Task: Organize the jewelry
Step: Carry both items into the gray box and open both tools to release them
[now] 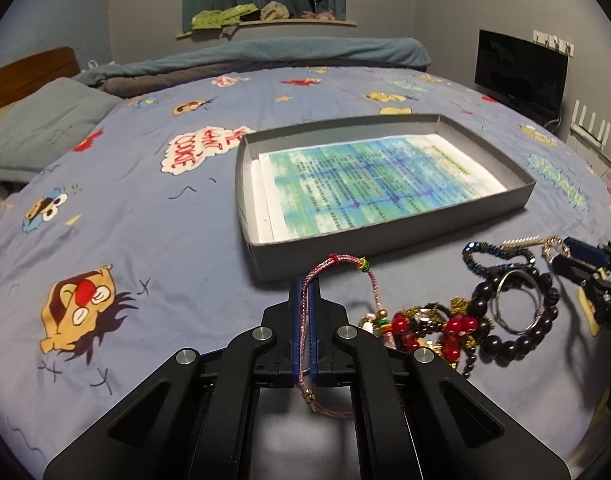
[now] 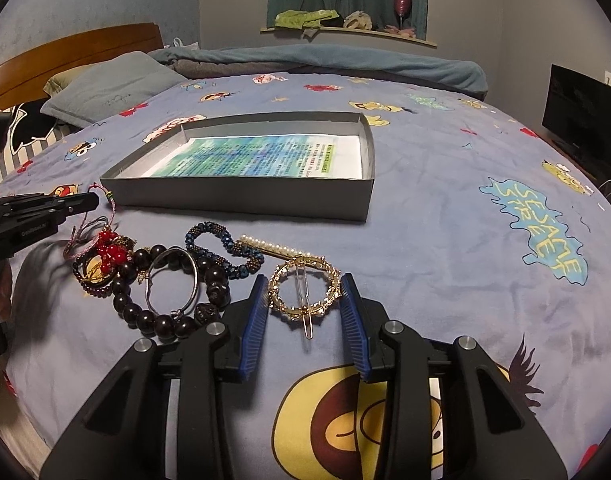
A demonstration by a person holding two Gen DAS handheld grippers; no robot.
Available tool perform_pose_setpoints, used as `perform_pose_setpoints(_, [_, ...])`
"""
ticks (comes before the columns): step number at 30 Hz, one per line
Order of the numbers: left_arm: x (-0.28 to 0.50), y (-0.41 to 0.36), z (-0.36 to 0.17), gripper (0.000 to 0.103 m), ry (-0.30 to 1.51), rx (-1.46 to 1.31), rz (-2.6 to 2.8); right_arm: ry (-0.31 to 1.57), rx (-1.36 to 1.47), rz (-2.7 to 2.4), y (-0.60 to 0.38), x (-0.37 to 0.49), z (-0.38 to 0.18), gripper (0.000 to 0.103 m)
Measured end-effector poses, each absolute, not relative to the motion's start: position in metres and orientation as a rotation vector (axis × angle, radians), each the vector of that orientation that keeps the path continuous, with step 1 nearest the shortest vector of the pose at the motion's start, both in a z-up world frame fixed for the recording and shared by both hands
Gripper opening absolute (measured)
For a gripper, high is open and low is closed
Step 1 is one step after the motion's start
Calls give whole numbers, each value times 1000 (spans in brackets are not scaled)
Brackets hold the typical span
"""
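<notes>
Left gripper (image 1: 304, 292) is clenched on our pink cord bracelet (image 1: 347, 270); the grey box (image 1: 385, 236) sits just above it, mid-frame. Our right gripper (image 2: 303, 300) straddles the gold hair clip (image 2: 304, 292), pads not pressing, its pin pointing toward us.

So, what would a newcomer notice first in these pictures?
The cartoon bedspread fills both views, with a grey tray lying on it. In front of the tray lies a jewelry heap. The left gripper is shut on a pink cord; the gold clip lies between the right gripper's jaws.
</notes>
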State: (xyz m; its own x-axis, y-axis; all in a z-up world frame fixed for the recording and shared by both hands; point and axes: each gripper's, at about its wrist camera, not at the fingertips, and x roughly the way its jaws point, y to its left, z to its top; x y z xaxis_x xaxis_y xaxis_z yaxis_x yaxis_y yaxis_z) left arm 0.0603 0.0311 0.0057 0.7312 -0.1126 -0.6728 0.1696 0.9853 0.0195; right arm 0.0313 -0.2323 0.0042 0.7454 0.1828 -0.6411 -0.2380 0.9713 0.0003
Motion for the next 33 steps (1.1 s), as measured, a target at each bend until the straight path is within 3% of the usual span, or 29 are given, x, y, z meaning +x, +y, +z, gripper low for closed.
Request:
perform_pose_setpoints(14, [66, 22, 60, 4, 645, 121, -144, 613, -77, 235, -229, 54, 58, 37])
perform_pose_setpoints(26, [114, 21, 103, 4, 595, 191, -142, 624, -90, 251, -221, 129, 88, 37])
perform_pose_setpoints(33, [158, 18, 100, 4, 634, 202, -159, 672, -123, 247, -204, 183, 83, 37])
